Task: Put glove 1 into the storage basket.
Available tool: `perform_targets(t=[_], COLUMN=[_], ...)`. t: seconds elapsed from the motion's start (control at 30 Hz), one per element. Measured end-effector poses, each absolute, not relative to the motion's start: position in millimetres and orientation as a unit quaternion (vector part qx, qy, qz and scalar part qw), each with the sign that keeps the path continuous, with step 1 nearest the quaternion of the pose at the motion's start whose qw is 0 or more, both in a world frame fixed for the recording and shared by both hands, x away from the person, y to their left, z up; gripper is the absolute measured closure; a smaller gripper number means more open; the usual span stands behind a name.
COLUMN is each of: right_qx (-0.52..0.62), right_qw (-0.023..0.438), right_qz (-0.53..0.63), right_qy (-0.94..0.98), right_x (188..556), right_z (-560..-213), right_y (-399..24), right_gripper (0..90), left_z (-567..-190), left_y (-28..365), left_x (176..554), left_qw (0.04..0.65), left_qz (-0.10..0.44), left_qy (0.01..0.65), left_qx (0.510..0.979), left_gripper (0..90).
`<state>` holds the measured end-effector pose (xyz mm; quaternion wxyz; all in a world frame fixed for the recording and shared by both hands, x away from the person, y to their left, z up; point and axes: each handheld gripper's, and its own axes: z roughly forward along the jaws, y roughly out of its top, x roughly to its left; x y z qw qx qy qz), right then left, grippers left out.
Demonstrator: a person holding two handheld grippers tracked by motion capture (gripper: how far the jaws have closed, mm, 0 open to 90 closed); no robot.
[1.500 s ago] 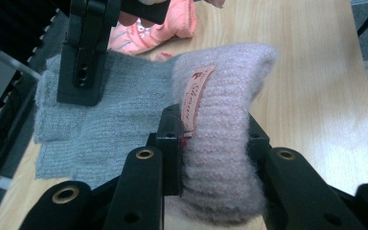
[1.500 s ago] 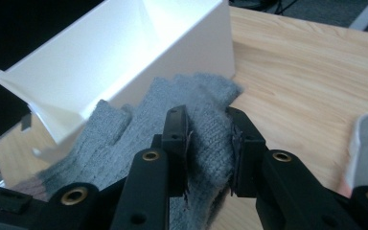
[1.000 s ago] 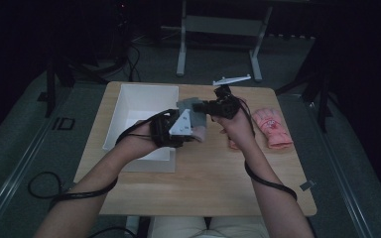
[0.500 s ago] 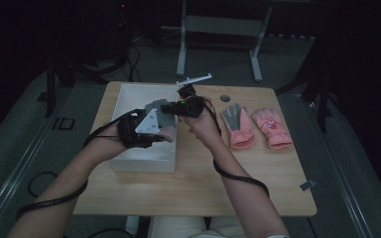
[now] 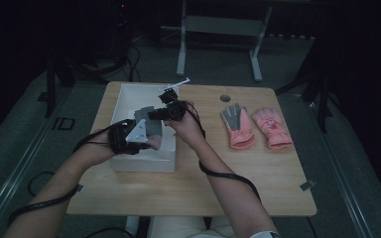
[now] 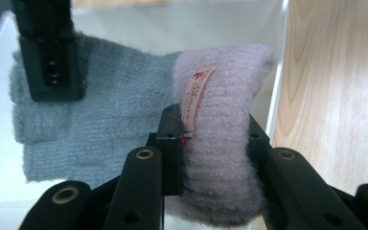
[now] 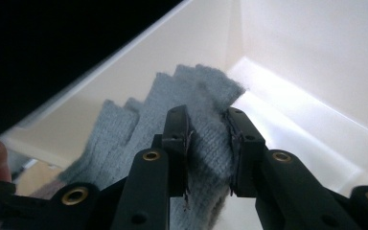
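A grey knit glove (image 5: 151, 125) with a pink ribbed cuff (image 6: 220, 110) hangs stretched between my two grippers, low inside the white box (image 5: 144, 161). My left gripper (image 6: 213, 143) is shut on the pink cuff, beside its small sewn label. My right gripper (image 7: 210, 139) is shut on the grey finger end (image 7: 172, 110). In the high view the left gripper (image 5: 148, 140) is at the box's near right part, and the right gripper (image 5: 154, 115) reaches in from the box's right side. One black finger (image 6: 50, 62) of the right gripper presses the grey knit.
A pair of pink gloves (image 5: 255, 128) lies palm up on the wooden table (image 5: 258, 183), to the right of the box. A small dark round spot (image 5: 224, 98) is behind them. A metal stand (image 5: 218, 29) stands on the floor beyond the table.
Both hands have carried the glove leftward and down, from above the table's middle into the white box. Both grips are unchanged.
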<state>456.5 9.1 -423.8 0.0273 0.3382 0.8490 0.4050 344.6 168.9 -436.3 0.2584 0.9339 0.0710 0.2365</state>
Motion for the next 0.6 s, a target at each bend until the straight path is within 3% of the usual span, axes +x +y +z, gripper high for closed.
perform_targets(t=[0.17, 0.43, 0.6], right_qx=[0.345, 0.357, 0.368], right_qw=[0.040, 0.052, 0.069], right_qz=[0.373, 0.334, 0.333], right_qy=[0.860, 0.871, 0.865], right_x=[462.1, 468.7, 474.7], right_z=[-434.2, -443.8, -440.6], right_y=[13.7, 22.2, 20.0], right_gripper=[72.6, 71.4, 60.7], left_z=[-453.9, -462.2, -468.2], left_y=[153.9, 143.5, 136.4], left_x=[355.3, 374.5, 388.9], left_qw=[0.207, 0.182, 0.160], left_qz=[0.233, 0.200, 0.187], left_qy=[0.053, 0.057, 0.062], left_qx=[0.949, 0.961, 0.967], left_gripper=[69.8, 69.8, 69.7])
